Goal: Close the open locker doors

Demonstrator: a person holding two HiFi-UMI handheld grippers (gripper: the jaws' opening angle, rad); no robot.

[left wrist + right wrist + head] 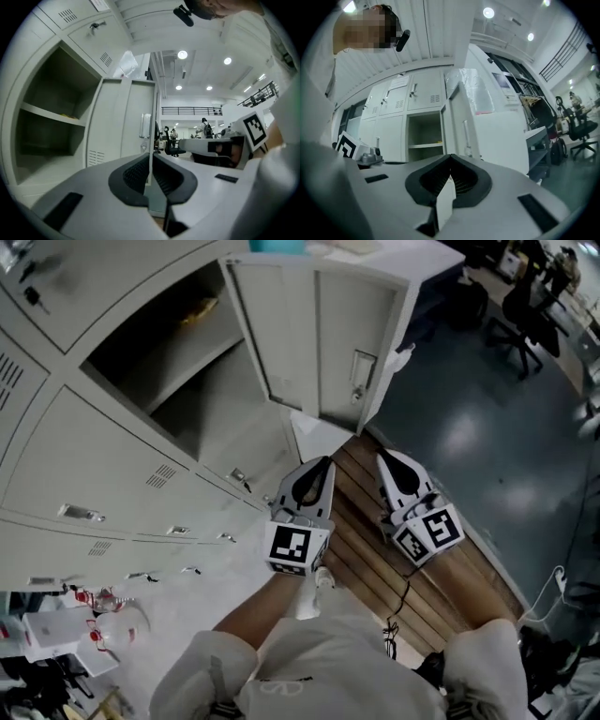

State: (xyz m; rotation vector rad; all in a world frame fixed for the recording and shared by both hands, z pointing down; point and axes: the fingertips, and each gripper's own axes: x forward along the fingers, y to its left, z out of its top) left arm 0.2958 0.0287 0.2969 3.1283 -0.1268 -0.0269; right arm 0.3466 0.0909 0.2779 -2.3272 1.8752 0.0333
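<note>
**Supports: locker shelf and floor**

Shelf (187, 351) inside the open locker compartment (225, 409): one small yellowish item (200, 307) lying on it, kind not discernible.
Floor: strip of wooden planks (459, 587) below the compartment, a dark cable (403, 596) lying across it — beyond, glossy dark floor (469, 427) bearing office chairs (521, 320).

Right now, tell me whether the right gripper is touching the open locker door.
Apart. The right gripper view shows the open locker door well beyond the shut right gripper.
</note>
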